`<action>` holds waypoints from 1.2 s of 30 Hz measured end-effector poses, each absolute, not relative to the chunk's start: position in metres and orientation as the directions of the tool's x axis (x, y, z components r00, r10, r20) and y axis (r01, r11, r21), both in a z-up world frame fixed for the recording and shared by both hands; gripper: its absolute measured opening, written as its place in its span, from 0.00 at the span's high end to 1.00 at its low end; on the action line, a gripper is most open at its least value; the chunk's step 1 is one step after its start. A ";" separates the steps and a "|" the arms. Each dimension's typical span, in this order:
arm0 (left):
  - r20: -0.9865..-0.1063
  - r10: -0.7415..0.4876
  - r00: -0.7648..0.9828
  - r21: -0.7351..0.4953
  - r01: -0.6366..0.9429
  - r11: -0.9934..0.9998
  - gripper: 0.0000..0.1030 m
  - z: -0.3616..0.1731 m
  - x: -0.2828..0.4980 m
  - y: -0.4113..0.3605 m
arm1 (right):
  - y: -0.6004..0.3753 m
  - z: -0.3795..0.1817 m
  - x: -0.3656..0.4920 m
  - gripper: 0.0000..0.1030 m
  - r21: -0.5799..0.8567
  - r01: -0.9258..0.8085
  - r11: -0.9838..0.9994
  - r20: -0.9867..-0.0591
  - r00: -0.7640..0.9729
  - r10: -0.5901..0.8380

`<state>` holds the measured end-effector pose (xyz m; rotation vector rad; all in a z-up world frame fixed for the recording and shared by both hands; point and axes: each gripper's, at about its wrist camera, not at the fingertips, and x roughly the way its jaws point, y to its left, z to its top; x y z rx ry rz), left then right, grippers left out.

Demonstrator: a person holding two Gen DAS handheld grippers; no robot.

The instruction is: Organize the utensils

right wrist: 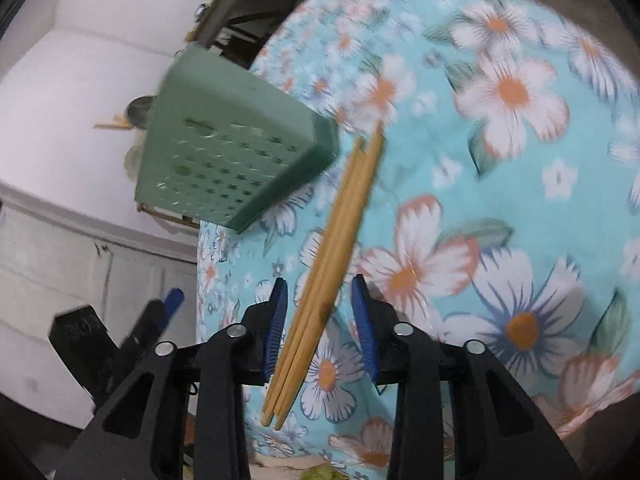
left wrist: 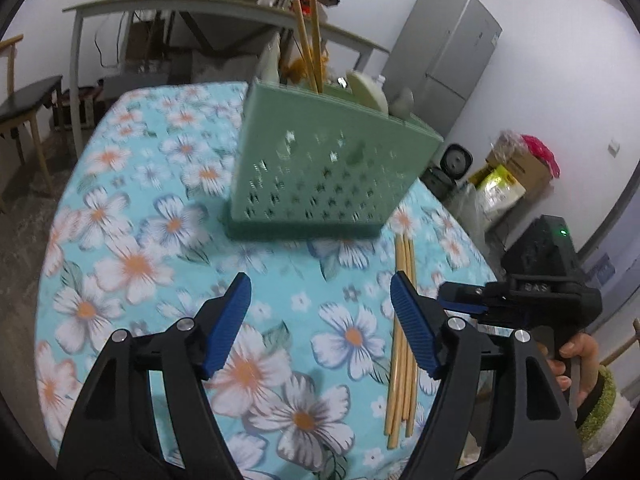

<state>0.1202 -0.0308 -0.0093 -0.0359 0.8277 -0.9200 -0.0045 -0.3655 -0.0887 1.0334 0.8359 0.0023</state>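
Observation:
A green perforated utensil holder [left wrist: 320, 160] stands on the floral tablecloth [left wrist: 160, 240] with two chopsticks [left wrist: 310, 52] and some spoons in it. Several wooden chopsticks [left wrist: 402, 344] lie in a bundle on the cloth to its right. My left gripper [left wrist: 320, 320] is open and empty, in front of the holder. My right gripper [right wrist: 320, 320] is open, with a finger on each side of the chopstick bundle [right wrist: 332, 256] and not touching it. The holder [right wrist: 224, 152] shows beyond it.
The round table's edge [right wrist: 216, 280] is close on the right gripper's left side. Behind stand a long cluttered table [left wrist: 200, 4], a grey fridge [left wrist: 448, 60], a bench [left wrist: 28, 100] and boxes [left wrist: 516, 176] on the floor.

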 end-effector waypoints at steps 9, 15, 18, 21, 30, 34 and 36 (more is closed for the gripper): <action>-0.652 -0.702 0.286 -0.357 0.701 0.617 0.34 -0.022 0.114 -0.043 | -0.373 -0.122 0.005 0.87 0.809 0.382 0.447 -0.563 0.723 0.400; -0.667 -0.689 0.282 -0.350 0.699 0.624 0.34 -0.025 0.114 -0.047 | -0.376 -0.123 0.005 0.91 0.833 0.361 0.419 -0.529 0.742 0.412; -0.673 -0.688 0.272 -0.350 0.702 0.620 0.34 -0.027 0.114 -0.052 | -0.381 -0.121 0.000 0.92 0.838 0.352 0.416 -0.520 0.746 0.416; -0.676 -0.690 0.258 -0.349 0.713 0.609 0.34 -0.027 0.113 -0.059 | -0.388 -0.116 -0.006 0.92 0.828 0.356 0.434 -0.531 0.746 0.401; -0.733 -0.671 0.111 -0.349 0.785 0.512 0.61 -0.045 0.107 -0.103 | -0.408 -0.113 -0.023 0.91 0.802 0.381 0.461 -0.560 0.749 0.355; -0.756 -0.653 0.042 -0.362 0.805 0.470 0.70 -0.055 0.103 -0.123 | -0.407 -0.116 -0.023 0.91 0.798 0.373 0.473 -0.561 0.747 0.358; -0.759 -0.650 0.022 -0.375 0.802 0.465 0.73 -0.059 0.105 -0.130 | -0.407 -0.117 -0.022 0.91 0.802 0.369 0.469 -0.557 0.747 0.364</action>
